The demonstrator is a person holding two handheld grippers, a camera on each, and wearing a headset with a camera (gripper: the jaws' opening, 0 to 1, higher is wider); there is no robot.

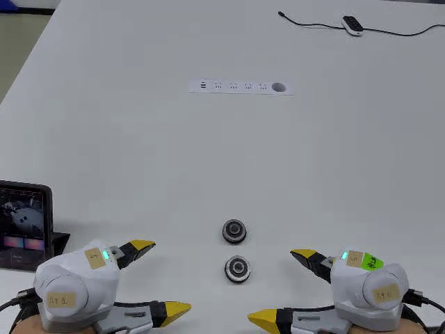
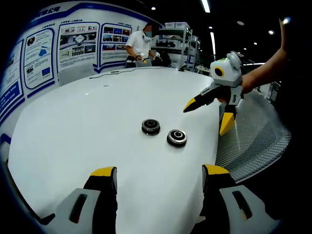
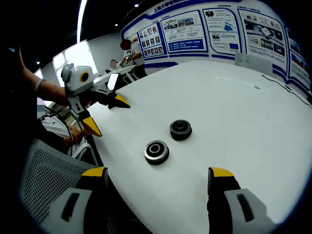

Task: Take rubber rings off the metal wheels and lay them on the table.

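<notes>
Two small metal wheels with black rubber rings lie flat on the white table, one (image 1: 234, 231) a little beyond the other (image 1: 238, 269). They also show in the left gripper view as the far wheel (image 2: 150, 126) and near wheel (image 2: 176, 138), and in the right gripper view as the far wheel (image 3: 181, 129) and near wheel (image 3: 156, 152). My left gripper (image 1: 161, 278) sits open at the front left, its yellow tips apart and holding nothing. At the front right my right gripper (image 1: 286, 287) is open too. Both wheels lie between the two grippers, untouched.
A white power strip (image 1: 240, 86) lies further back in the middle. A black cable with a small device (image 1: 352, 25) runs along the far right. A tablet on a stand (image 1: 24, 226) is at the left edge. A person (image 2: 139, 45) stands beyond the table's far end.
</notes>
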